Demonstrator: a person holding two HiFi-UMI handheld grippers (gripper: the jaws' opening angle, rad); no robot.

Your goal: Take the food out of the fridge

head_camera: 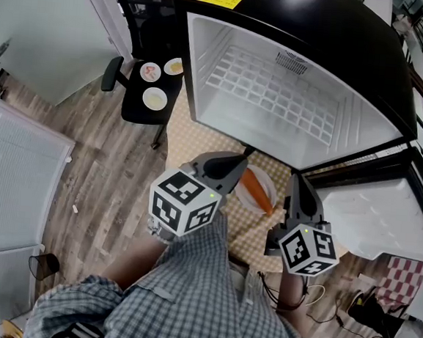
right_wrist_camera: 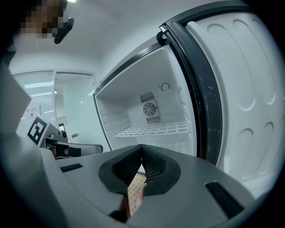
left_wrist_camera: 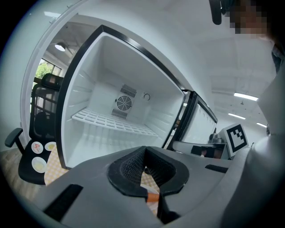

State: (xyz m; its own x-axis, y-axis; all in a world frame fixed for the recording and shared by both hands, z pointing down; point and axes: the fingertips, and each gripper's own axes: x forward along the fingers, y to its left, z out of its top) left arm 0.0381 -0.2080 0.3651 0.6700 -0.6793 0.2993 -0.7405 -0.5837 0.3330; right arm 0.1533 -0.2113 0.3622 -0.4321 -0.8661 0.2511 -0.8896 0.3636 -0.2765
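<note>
the fridge has a glossy black shell and a smooth white plastic liner; its shelf is a white grid, wire or plastic. the floor is matt grey wood-grain plank. the mat looks like checked cloth. the left claw is matt grey plastic with rough, ribbed black pads.

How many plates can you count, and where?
4. Three sit on the black chair beside the fridge: a plate with red food, a second plate right of it, a third plate nearer us. The fourth plate lies on the checked mat, under a carrot. Others may be hidden.
</note>
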